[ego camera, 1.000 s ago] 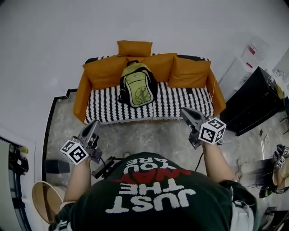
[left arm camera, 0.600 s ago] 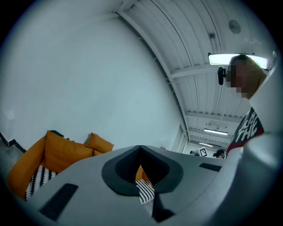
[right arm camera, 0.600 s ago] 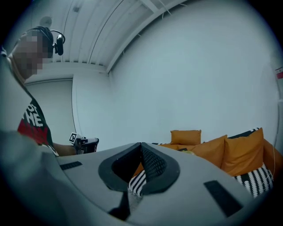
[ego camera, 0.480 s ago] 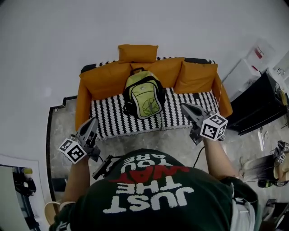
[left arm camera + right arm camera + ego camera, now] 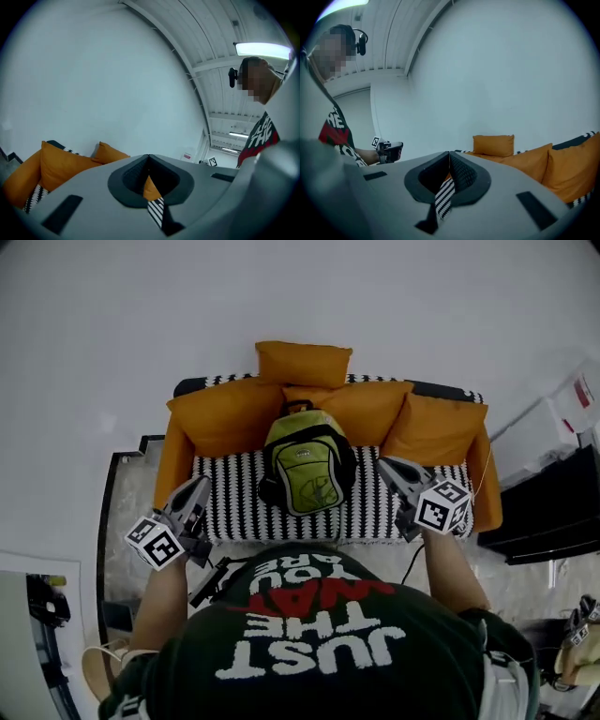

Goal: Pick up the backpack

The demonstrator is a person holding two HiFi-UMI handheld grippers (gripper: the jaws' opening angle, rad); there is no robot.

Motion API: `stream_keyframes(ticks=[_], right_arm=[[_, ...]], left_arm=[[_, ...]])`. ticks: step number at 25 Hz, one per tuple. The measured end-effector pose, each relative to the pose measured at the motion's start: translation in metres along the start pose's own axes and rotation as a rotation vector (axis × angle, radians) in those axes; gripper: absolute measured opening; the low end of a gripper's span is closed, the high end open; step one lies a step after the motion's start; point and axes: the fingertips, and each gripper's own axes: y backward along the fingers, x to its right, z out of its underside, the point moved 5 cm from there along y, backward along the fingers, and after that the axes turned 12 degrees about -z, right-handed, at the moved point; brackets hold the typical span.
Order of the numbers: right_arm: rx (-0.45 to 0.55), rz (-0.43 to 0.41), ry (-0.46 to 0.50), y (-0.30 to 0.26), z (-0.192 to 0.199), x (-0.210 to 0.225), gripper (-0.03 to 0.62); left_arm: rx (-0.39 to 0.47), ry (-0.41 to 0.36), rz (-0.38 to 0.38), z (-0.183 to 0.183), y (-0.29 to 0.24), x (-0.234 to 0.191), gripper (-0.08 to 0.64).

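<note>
A green and black backpack stands upright in the middle of a black-and-white striped sofa, leaning on orange cushions. My left gripper hovers at the sofa's front left, well left of the backpack, jaws together and empty. My right gripper is over the seat just right of the backpack, also shut and empty. In the left gripper view the shut jaws frame only striped seat and cushion. The right gripper view has its shut jaws in front of cushions; the backpack is hidden in both.
A white wall rises behind the sofa. A black cabinet and a white box stand to the right. Orange armrests close both sofa ends. A dark floor border runs at the left.
The person has stepped closer to the sofa, which now sits lower and larger in view. Both grippers moved forward to the seat's front edge, staying shut.
</note>
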Motion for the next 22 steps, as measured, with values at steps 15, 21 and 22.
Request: stream_keyframes(ticks=[15, 21, 22], right_arm=[[-0.485, -0.162, 0.316, -0.202, -0.024, 0.175, 0.029], [-0.675, -0.109, 0.499, -0.291, 0.029, 0.202, 0.035], [-0.702, -0.098, 0.522, -0.303, 0.039, 0.207, 0.040]], left_arm=[[-0.111, 0.012, -0.115, 0.016, -0.136, -0.033, 0.011], [-0.174, 0.045, -0.042, 0.047, -0.165, -0.085, 0.011], [-0.187, 0.053, -0.029, 0.055, -0.169, -0.093, 0.011]])
